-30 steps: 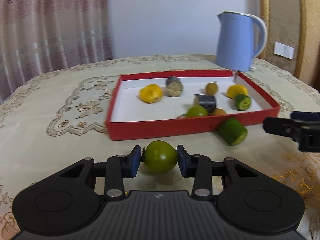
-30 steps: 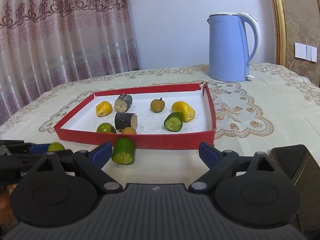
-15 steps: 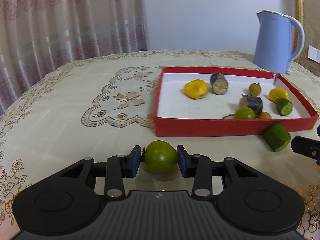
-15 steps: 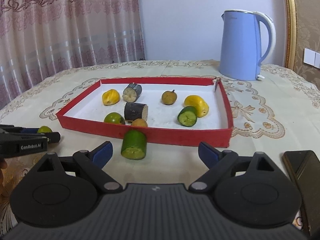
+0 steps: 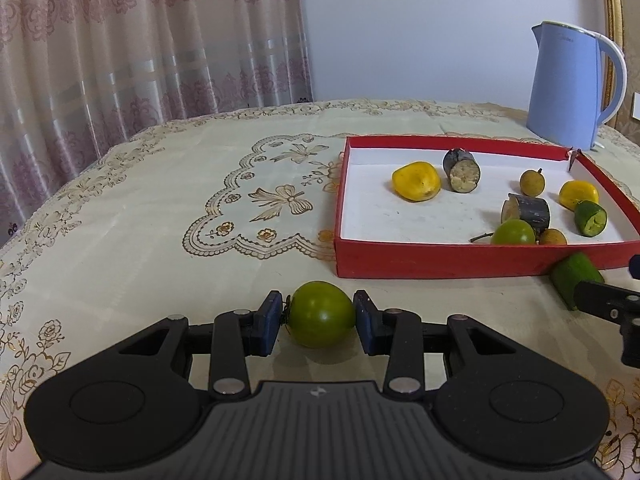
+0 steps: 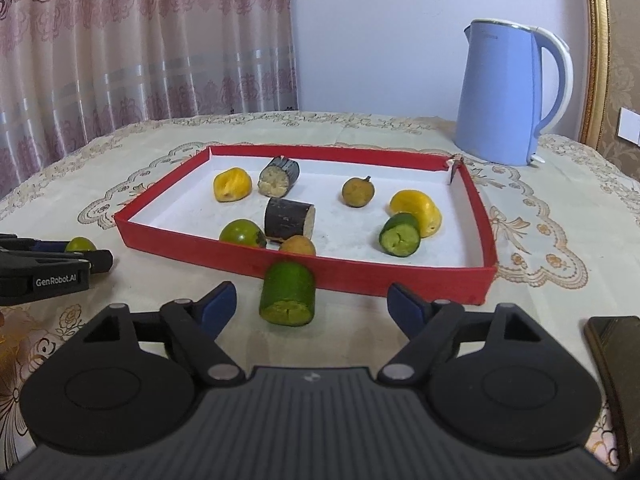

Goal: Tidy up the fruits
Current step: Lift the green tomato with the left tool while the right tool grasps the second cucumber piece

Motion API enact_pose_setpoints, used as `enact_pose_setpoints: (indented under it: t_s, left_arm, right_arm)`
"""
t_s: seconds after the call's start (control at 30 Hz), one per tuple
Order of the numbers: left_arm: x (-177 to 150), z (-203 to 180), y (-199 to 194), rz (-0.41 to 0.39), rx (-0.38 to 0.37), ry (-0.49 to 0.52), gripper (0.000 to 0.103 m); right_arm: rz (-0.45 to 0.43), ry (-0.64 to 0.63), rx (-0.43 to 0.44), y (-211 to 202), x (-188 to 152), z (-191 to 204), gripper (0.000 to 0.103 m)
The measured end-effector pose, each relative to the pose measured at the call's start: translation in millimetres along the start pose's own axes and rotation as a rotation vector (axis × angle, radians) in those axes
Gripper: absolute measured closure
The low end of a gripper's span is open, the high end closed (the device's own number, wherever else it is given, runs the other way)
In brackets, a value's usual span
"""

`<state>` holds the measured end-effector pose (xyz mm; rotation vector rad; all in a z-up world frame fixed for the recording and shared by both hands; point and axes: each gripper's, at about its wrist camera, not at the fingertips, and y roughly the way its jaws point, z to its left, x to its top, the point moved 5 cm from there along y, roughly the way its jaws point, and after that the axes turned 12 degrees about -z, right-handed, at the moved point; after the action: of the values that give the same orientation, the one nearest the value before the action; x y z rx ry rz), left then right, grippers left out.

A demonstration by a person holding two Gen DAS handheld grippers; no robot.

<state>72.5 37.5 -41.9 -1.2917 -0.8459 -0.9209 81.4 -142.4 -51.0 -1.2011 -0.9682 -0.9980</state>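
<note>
Gripping round glossy green fruit (image 5: 321,319) | left hand-held gripper (image 5: 316,322) | embroidered tablecloth (image 5: 160,208)

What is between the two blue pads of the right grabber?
In the right wrist view, a cut green cucumber piece lies on the tablecloth between the right gripper's pads, which have just been closing but do not touch it yet.

Blue electric kettle (image 6: 507,94) far ahead and right of the claw, patterned curtain (image 6: 140,52) beyond to the left, dark phone (image 6: 616,356) just beside its right finger, embroidered tablecloth (image 5: 160,208) beneath
</note>
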Motion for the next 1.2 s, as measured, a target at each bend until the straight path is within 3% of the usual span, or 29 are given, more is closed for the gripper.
enact_pose_setpoints:
  t_s: [0.2,0.8,0.9,1.2]
  left_arm:
    - [-0.7,0.0,1.2,-0.001,0.007,0.008,0.065]
    - [-4.1,-2.8,4.5,0.003,0.014,0.031,0.065]
    - [-4.2,-2.8,3.9,0.004,0.013,0.032,0.065]
    - [-2.8,-4.2,3.3,0.005,0.025,0.040,0.065]
  right_arm:
    - [0.029,-0.009,0.005,10.4,-1.8,3.3,0.039]
    - [0.073,-0.055,-0.005,28.6,-4.8,14.4,0.056]
    - [0.071,-0.033,0.011,27.3,-3.4,12.0,0.073]
    - [0.065,-0.012,0.011,21.8,-5.0,6.2,0.073]
